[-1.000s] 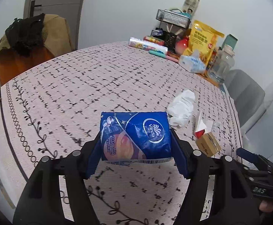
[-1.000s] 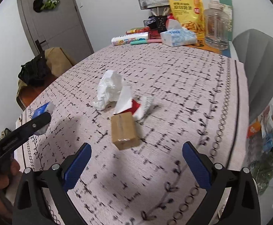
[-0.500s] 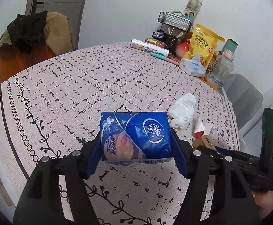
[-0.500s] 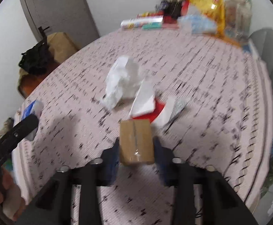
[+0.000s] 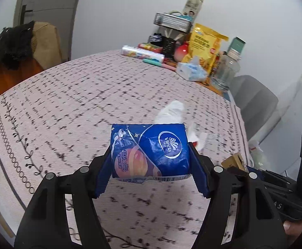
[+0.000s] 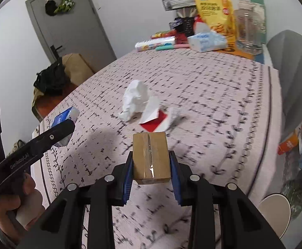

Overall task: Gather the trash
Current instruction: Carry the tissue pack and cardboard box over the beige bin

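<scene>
Tablecloth [image 6: 223, 95], patterned; grey door [image 6: 72, 25] beyond

White walls [image 6: 16, 31] surround a grey door [image 6: 72, 27]; a grey chair [image 6: 294, 66] (padded) stands beside the patterned tablecloth [image 6: 213, 87].

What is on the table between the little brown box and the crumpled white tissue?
In the right wrist view, a red and white wrapper lies on the tablecloth between the small cardboard box and the crumpled white tissue.
</scene>
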Motion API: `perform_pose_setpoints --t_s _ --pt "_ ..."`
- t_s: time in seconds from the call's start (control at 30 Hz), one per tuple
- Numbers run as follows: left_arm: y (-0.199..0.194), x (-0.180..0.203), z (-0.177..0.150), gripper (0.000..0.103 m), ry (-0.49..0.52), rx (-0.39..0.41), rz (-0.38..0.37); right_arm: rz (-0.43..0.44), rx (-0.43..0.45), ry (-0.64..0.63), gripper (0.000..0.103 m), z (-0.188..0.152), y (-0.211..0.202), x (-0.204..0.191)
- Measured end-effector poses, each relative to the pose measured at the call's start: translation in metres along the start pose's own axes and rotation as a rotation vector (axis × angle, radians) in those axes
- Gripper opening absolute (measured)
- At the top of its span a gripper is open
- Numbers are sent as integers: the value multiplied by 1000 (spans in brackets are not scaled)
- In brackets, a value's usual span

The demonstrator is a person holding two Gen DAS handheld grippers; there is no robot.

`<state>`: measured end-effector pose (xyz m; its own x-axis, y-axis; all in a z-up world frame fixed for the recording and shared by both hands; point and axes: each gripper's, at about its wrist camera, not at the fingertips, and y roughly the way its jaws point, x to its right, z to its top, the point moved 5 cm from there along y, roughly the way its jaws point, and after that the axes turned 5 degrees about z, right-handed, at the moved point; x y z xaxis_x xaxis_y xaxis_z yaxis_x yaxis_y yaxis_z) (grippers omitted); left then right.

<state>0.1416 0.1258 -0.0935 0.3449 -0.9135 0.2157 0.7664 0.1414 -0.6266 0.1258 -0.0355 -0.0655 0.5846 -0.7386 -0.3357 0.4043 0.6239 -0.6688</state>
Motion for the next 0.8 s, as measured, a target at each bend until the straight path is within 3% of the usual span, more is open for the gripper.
perform_pose_setpoints --t_s 0.23,0.8 --pt "5 50 -1 67 75 -14 -59 -60 70 86 32 -7 -37 48" --pt "13 195 -20 67 268 -65 -237 -214 145 268 32 -46 -107 169"
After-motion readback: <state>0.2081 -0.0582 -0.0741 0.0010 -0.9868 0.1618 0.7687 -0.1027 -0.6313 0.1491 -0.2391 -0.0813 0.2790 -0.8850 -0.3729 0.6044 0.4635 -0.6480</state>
